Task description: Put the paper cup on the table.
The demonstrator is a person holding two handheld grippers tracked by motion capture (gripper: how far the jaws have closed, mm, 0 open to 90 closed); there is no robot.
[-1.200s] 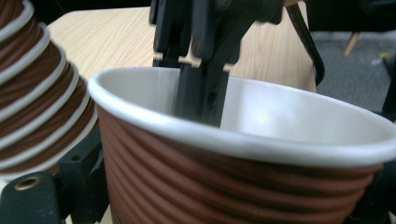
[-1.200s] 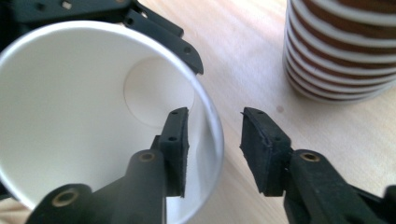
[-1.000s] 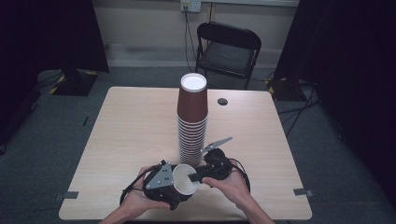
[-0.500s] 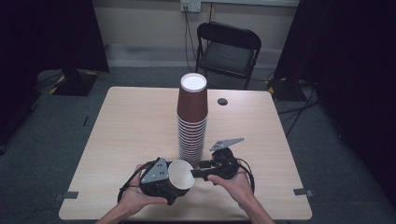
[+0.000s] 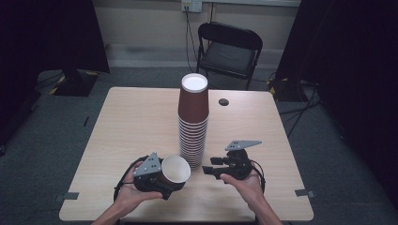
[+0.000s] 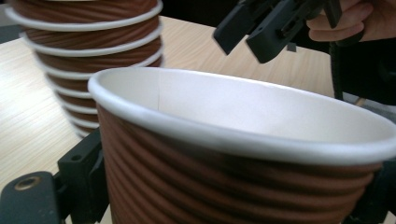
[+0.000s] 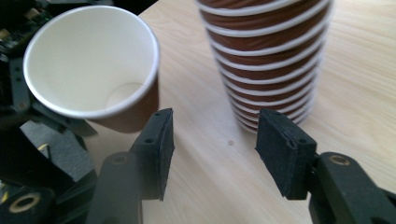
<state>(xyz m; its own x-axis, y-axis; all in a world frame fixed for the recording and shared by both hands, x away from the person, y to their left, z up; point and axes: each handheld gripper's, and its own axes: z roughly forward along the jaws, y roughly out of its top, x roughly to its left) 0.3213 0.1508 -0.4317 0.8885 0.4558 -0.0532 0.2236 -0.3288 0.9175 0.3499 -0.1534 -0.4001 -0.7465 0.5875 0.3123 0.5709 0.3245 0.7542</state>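
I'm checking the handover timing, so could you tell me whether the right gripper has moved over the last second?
Yes. The right gripper has drawn away from the single cup, shifting rightward, clear of the cup stack's base.

Pale wood-grain laminate on the desk (image 5: 136, 122), smooth with a low sheen. Paper for the single cup (image 6: 224, 154): ribbed, corrugated brown outside, matt; plain white inside, smooth, with a rolled white rim and a faint seam. Same ribbed brown paper and white rims down the cup stack (image 5: 193, 123). Matt black plastic on the right claw (image 7: 212, 140), its pads dull, faintly grainy, rubber-like, with brass-coloured screw eyes at the arms. Flat grey, metal-looking plate atop the left claw (image 5: 170, 183). Black folding chair (image 5: 228, 52), slightly glossy seat
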